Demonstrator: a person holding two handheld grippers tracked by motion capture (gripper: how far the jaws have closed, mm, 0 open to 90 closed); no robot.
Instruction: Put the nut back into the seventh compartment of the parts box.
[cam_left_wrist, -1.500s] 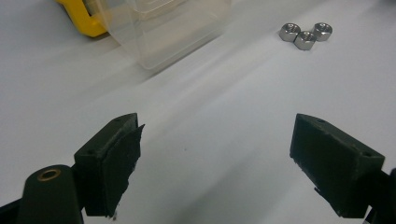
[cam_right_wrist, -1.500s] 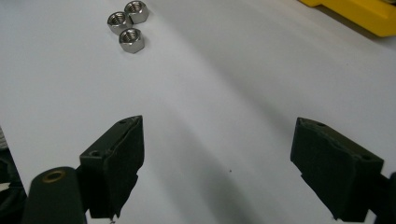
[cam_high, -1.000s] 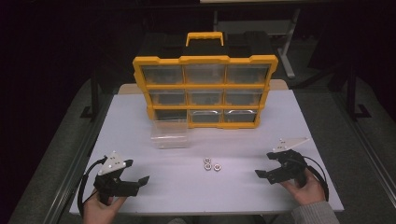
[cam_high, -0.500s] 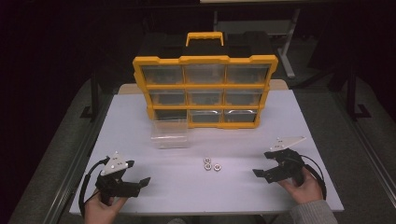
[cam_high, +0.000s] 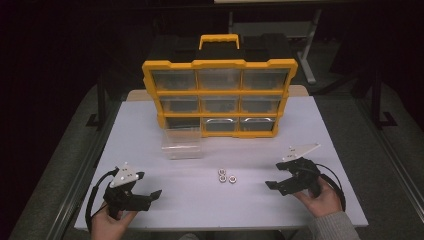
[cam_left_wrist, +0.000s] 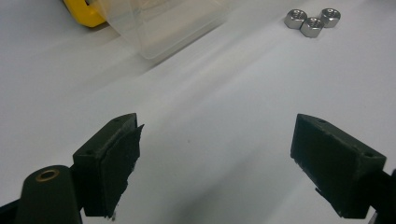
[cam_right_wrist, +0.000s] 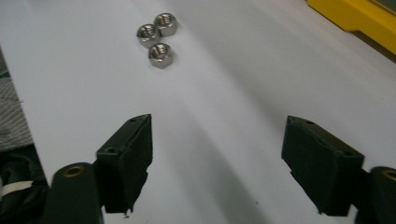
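Steel nuts (cam_right_wrist: 157, 37) well ahead of right gripper (cam_right_wrist: 217, 154); jaws closing, wide, empty.

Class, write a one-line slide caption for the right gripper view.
Open right gripper points across the white table toward three steel nuts, nothing between its jaws; yellow organizer corner at upper right.

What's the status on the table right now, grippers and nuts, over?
Left gripper open, empty. Right gripper open, jaws just closing slightly, nothing between them. Three nuts loose on table, untouched. Path clear.
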